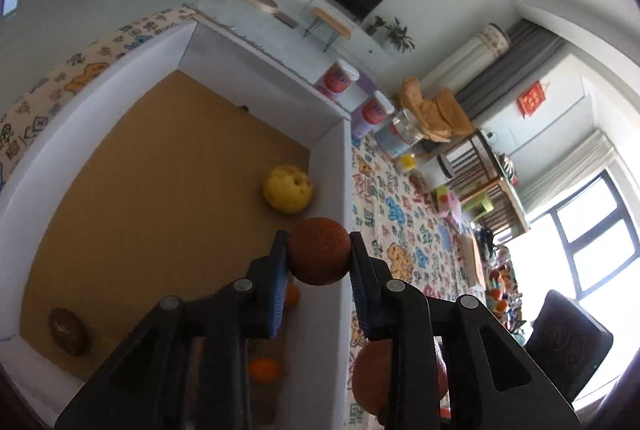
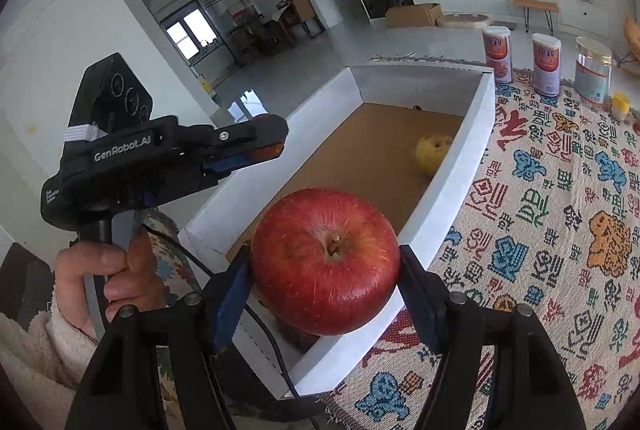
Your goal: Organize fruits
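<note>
My left gripper (image 1: 319,244) is shut on a small rough brown-red round fruit (image 1: 319,254) and holds it above the right wall of a white box (image 1: 328,138) with a cardboard floor. In the box lie a yellow apple (image 1: 288,189), two small oranges (image 1: 264,370) and a brown fruit (image 1: 68,330). My right gripper (image 2: 326,266) is shut on a big red apple (image 2: 326,258), stem toward the camera, over the near corner of the white box (image 2: 452,186). The yellow apple (image 2: 434,154) shows inside. The left gripper (image 2: 260,146) hangs at the left, held by a hand (image 2: 100,270).
A patterned cloth (image 2: 540,230) covers the table right of the box. Two orange-labelled cans (image 2: 497,52) (image 2: 547,64) and a glass jar (image 2: 593,74) stand at its far edge. A cable (image 2: 272,346) runs down by the box's near corner.
</note>
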Available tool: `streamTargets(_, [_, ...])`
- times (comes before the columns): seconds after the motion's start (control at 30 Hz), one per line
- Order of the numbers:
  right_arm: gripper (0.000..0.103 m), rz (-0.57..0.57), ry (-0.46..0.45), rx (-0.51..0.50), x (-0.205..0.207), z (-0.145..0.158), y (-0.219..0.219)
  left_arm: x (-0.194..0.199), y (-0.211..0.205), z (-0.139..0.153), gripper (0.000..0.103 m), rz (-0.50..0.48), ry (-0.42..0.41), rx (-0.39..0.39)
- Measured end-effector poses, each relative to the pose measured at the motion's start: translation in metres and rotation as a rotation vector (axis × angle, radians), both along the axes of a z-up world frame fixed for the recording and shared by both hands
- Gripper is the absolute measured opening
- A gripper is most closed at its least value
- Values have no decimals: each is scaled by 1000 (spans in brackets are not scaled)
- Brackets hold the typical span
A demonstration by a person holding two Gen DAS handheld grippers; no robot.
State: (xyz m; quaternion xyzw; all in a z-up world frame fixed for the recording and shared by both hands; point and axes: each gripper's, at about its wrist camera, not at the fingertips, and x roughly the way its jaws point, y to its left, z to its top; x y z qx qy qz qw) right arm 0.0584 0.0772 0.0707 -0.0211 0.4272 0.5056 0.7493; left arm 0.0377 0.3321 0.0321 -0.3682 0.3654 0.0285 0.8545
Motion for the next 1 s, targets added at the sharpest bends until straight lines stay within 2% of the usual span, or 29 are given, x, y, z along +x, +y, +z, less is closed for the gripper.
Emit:
streamTargets(0.17, [69,98,-28,-163,-11,-41,73,32,47,-78,29,122,194,-110])
streamTargets(0.23, [70,104,-36,-211,-8,-56,89,35,54,-97,35,159,238,-132])
streamTargets(0.3, [70,106,-54,-248,-6,-67,101,34,57,-107,68,181,264,-152])
streamTargets(0.37, [70,94,-60,-274,-2,-76,107,30,55,-105,80,194,249,-138])
streamTargets(0.47, [71,47,-56,-257,1,-79,98,19,45,-79,80,175,204,-63])
streamTargets(0.53, [73,5,-57,-184,3,-66,78,3,31,-47,81,156,143,32])
streamTargets(0.57, [76,-13,-67,-152,4,-56,67,-3,24,-28,83,153,108,92])
streamTargets(0.63, [90,-50,-116,-115,2,-31,48,-26,6,14,87,155,37,239])
streamTargets(0.7, [92,-81,-175,-83,-2,-3,32,-49,-15,53,99,177,-16,400])
streamTargets(0.73, [95,-98,-199,-72,-6,10,24,-63,-26,70,100,192,-38,481])
streamTargets(0.8, [103,-148,-239,-64,-14,35,14,-85,-44,96,102,215,-45,617])
streamTargets(0.83, [103,-167,-252,-60,-18,45,9,-94,-50,105,102,210,-36,656])
streamTargets(0.87, [103,-183,-263,-60,-24,53,4,-101,-53,109,102,206,7,653])
streamTargets(0.93, [103,-212,-270,-72,-32,65,-1,-117,-54,108,102,187,99,594])
streamTargets(1.0, [103,-237,-237,-80,-45,65,-7,-127,-53,99,102,125,145,558])
